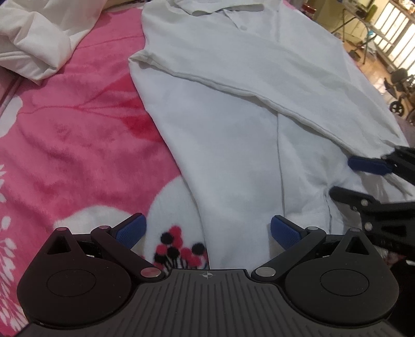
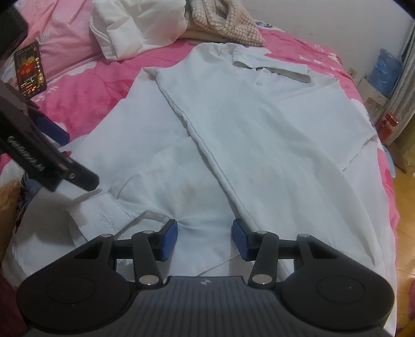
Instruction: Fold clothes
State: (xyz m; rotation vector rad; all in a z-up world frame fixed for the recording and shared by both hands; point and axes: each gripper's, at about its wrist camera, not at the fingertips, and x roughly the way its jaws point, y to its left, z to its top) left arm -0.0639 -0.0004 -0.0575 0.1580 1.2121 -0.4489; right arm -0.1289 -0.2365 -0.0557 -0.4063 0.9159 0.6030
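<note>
A white polo shirt (image 1: 233, 109) lies flat on the pink bed, collar away from me, with one side folded diagonally over its body; it also shows in the right wrist view (image 2: 259, 134). My left gripper (image 1: 207, 230) is open and empty above the shirt's near hem. My right gripper (image 2: 205, 238) is open and empty, low over the shirt's lower part where the cloth puckers. The right gripper also shows at the right edge of the left wrist view (image 1: 363, 178). The left gripper shows at the left in the right wrist view (image 2: 52, 160).
A pink floral blanket (image 1: 77, 134) covers the bed. A crumpled white garment (image 2: 135, 26) and a checked beige garment (image 2: 228, 23) lie at the far side. A phone (image 2: 29, 70) lies at the left. The bed's right edge drops to a wooden floor (image 2: 404, 233).
</note>
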